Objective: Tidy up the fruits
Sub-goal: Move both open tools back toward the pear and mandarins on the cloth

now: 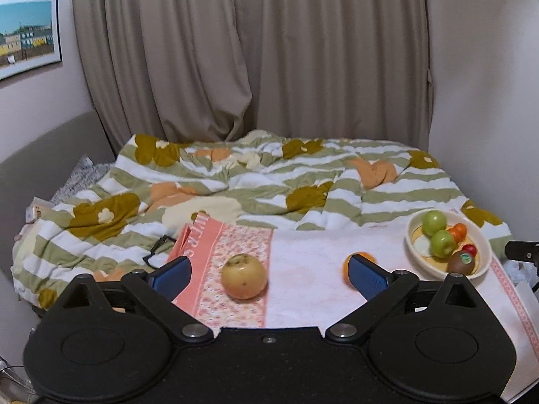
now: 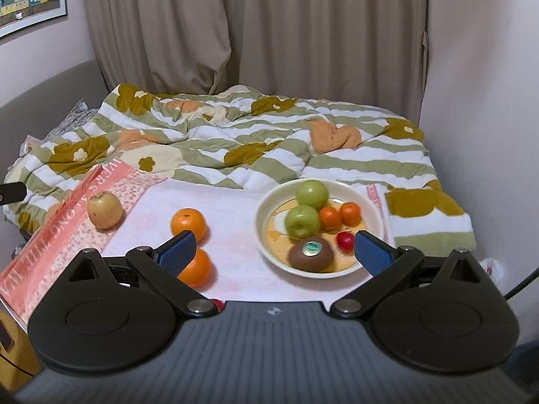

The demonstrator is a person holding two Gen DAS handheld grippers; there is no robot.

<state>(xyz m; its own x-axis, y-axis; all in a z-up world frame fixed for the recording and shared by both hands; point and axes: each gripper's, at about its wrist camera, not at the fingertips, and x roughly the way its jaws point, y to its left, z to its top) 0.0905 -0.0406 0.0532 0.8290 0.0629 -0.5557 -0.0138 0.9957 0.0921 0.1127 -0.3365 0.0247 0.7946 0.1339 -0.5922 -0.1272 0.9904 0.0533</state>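
A cream bowl [image 2: 267,202] on the pink towel holds two green apples [image 2: 302,221], two small oranges [image 2: 329,217], a kiwi [image 2: 311,255] and a small red fruit [image 2: 345,240]. The bowl also shows in the left wrist view [image 1: 483,240]. A yellow apple [image 1: 243,276] lies between the open left gripper's [image 1: 269,271] fingers, untouched; it shows in the right wrist view [image 2: 104,210] too. Two oranges lie loose on the towel [image 2: 188,224] [image 2: 197,267]; one orange [image 1: 360,256] is partly hidden by the left gripper's right finger. My right gripper [image 2: 274,252] is open and empty, just in front of the bowl.
The towel [image 1: 303,279] lies on a bed with a rumpled striped flower quilt [image 1: 235,181]. Black glasses [image 1: 158,249] lie on the quilt left of the towel. Curtains [image 1: 252,50] and walls close the far side. A small red thing [image 2: 217,304] peeks by the right gripper's base.
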